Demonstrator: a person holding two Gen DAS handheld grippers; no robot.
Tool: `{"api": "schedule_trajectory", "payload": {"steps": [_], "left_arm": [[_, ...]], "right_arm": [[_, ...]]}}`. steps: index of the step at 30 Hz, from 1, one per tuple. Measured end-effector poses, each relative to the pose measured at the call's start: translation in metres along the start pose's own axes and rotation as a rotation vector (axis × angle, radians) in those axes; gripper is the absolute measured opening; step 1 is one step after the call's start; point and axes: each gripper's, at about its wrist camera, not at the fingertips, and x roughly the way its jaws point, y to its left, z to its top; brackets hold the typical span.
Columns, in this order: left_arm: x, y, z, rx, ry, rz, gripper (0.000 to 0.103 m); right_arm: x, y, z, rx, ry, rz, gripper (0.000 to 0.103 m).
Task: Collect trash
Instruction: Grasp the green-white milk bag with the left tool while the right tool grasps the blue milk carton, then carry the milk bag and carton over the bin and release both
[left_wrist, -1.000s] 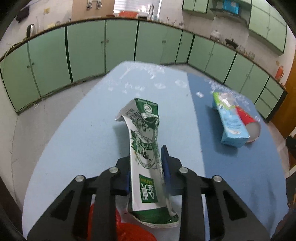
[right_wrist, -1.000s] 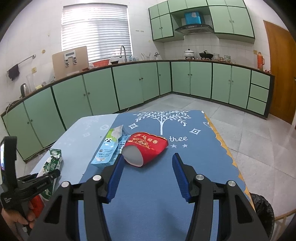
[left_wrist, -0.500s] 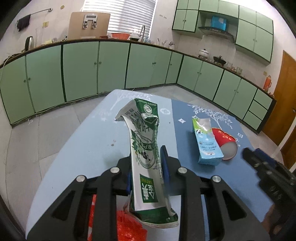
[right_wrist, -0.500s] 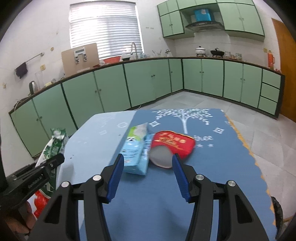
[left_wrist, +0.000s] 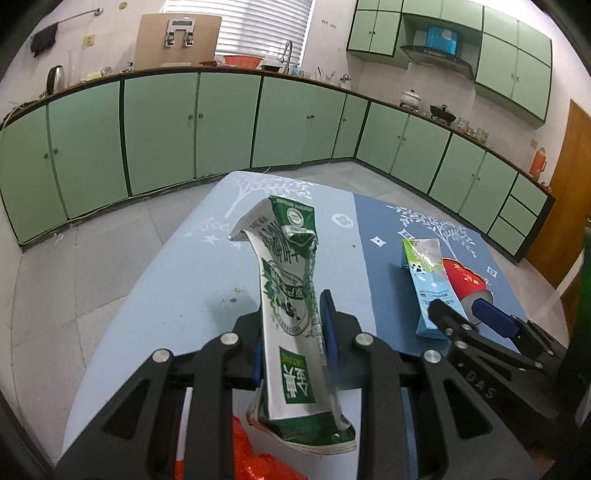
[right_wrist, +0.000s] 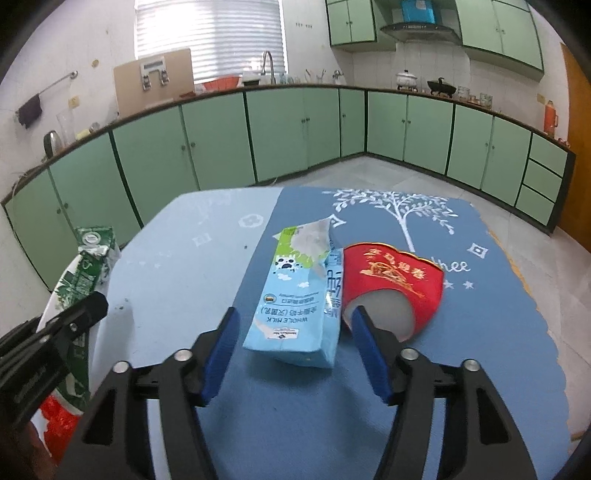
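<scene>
My left gripper (left_wrist: 291, 325) is shut on a crumpled green and white milk carton (left_wrist: 291, 295), held upright above the table. The same green carton (right_wrist: 79, 273) and left gripper show at the left edge of the right wrist view. A light blue milk carton (right_wrist: 299, 306) lies flat on the dark blue cloth, with a red paper cup (right_wrist: 395, 291) on its side touching its right flank. My right gripper (right_wrist: 291, 350) is opening, its blue pads either side of the blue carton's near end without pressing on it. In the left wrist view the right gripper (left_wrist: 465, 314) sits at the blue carton (left_wrist: 430, 280).
The table (right_wrist: 177, 266) has a light blue half and a dark blue half with a white tree print. Something red and crinkly (left_wrist: 255, 461) lies under the left gripper. Green cabinets (right_wrist: 295, 133) line the kitchen walls, and tiled floor surrounds the table.
My right gripper moved forward and left from the red cup to the blue carton, and its jaws spread wider. The left gripper tilted upward a little, still holding the green carton.
</scene>
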Motion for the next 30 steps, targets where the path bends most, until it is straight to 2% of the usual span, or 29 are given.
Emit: {"api": "schedule_trajectory", "payload": {"steps": [4,13,14,15,16,20,30], "left_arm": [[0.002,0.003,0.001,-0.002,0.002,-0.001,0.024],[0.006,0.004,0.000,-0.003,0.009,-0.009,0.024],[0.007,0.004,-0.001,-0.003,0.012,-0.010,0.024],[0.008,0.004,-0.001,-0.002,0.015,-0.011,0.024],[0.008,0.005,0.000,-0.002,0.018,-0.012,0.024],[0.010,0.005,0.002,0.000,0.024,-0.013,0.024],[0.006,-0.001,0.002,0.016,0.016,-0.027,0.024]], "right_arm": [[0.011,0.005,0.004,-0.016,0.026,-0.025,0.068],[0.035,0.006,0.009,-0.010,0.104,-0.057,0.068],[0.038,0.007,0.009,-0.012,0.117,-0.059,0.066],[0.040,0.007,0.009,-0.011,0.128,-0.061,0.057],[0.041,0.006,0.009,-0.006,0.135,-0.061,0.053],[0.037,0.005,0.008,-0.004,0.126,-0.055,0.047],[0.001,-0.007,0.001,0.015,0.056,0.040,0.047]]}}
